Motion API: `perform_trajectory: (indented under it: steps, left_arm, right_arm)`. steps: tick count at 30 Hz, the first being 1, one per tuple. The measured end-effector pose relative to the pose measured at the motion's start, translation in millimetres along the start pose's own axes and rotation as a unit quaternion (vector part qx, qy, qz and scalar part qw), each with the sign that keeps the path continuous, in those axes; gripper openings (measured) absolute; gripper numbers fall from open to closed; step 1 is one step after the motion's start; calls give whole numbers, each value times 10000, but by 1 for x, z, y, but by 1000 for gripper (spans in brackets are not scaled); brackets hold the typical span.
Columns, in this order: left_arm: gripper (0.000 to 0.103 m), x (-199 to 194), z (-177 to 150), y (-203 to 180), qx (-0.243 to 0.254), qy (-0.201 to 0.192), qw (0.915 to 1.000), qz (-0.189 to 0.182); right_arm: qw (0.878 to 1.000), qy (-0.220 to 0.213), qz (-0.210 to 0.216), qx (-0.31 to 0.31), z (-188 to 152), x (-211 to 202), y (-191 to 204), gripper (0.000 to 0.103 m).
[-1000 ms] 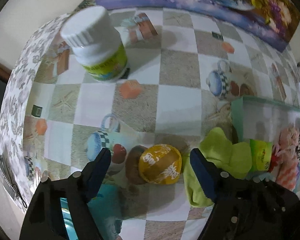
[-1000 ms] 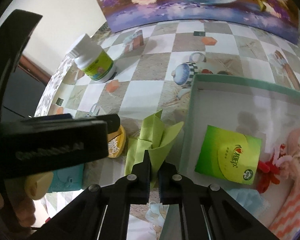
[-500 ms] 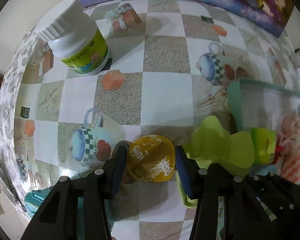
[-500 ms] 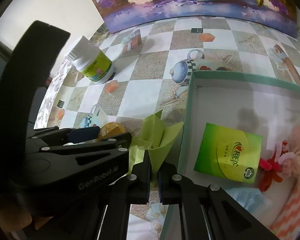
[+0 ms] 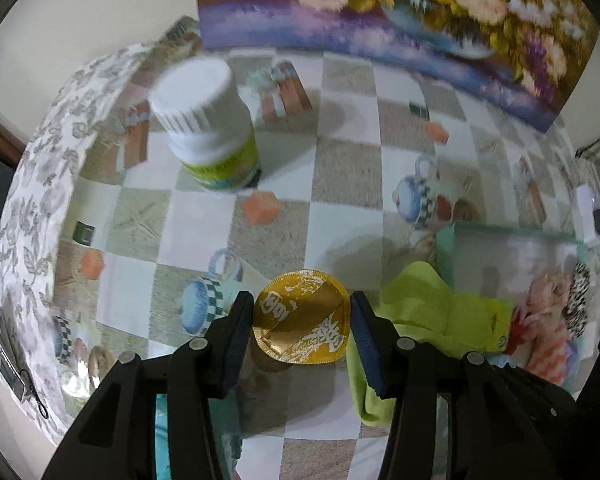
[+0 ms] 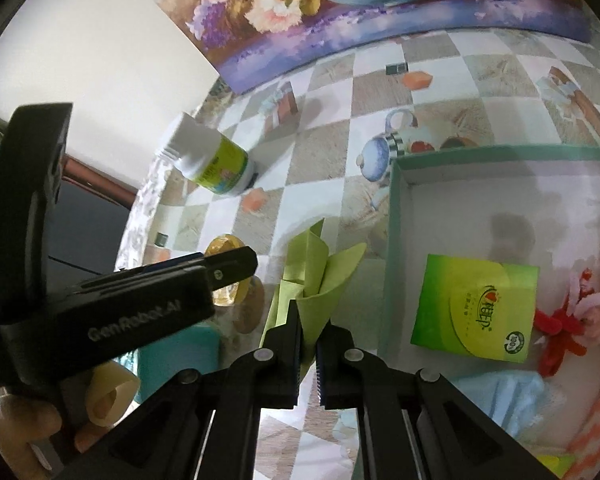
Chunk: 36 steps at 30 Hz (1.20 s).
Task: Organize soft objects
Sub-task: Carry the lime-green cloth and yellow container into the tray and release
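A small round cup with a gold foil lid [image 5: 300,320] sits between the blue pads of my left gripper [image 5: 298,308], which is shut on its sides and holds it just above the checked tablecloth. The right wrist view shows that gripper [image 6: 228,268] from the side, with the cup [image 6: 222,246] at its tip. My right gripper [image 6: 310,340] is shut on a fold of the lime green cloth [image 6: 320,276], which lies crumpled against the left wall of the green-rimmed box [image 6: 396,208]. The cloth [image 5: 428,312] also shows to the right of the cup.
A white bottle with a green label [image 5: 204,128] stands at the back left. The box holds a green packet [image 6: 476,308], a red toy [image 6: 560,328], a light blue cloth [image 6: 500,396] and striped fabric. A teal object [image 6: 176,356] lies under the left gripper. A flower painting leans at the back.
The left jaws closed from wide apart onto the gold-lidded cup, then rose a little with it. The right gripper stayed shut on the green cloth and tilted slightly.
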<state>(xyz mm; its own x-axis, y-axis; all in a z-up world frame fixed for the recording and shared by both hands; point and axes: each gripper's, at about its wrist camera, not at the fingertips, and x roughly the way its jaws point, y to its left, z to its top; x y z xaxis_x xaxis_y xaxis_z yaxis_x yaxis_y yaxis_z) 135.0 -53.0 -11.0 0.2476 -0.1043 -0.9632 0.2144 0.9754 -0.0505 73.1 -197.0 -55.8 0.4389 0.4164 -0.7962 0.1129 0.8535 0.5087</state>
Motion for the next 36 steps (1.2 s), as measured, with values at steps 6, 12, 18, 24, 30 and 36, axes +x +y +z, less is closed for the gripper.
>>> perform_trajectory:
  steps: [6,12,18,24,30,36]
  left_arm:
    - [51,-43,2,2,-107,-603,9981,-51]
    - [51,-87,-4,-7,-55,-1133,9933,-213]
    - [51,-116,-15,-35,193,-1444,9885,-403]
    - [51,-116,-33,-69,489,-1355,9880,-549]
    - [51,-89,-54,-111,918,-906,9898,-601]
    - [51,-43,-73,-144,1287,-311,9897,-553]
  right_arm:
    - [9988,-474,83,1,8,-38,8,6]
    - [9925,-1221,30,14,10,-97,15,6]
    - [9818,-1844,-332,308,6,-152,2,6]
    - [9707,-2173,-773,668,-4,-188,-22,6]
    - [9643,-2155,-1265,879,-24,-200,-44,6]
    - [9693,-1467,-1701,995,-32,-169,-69,6]
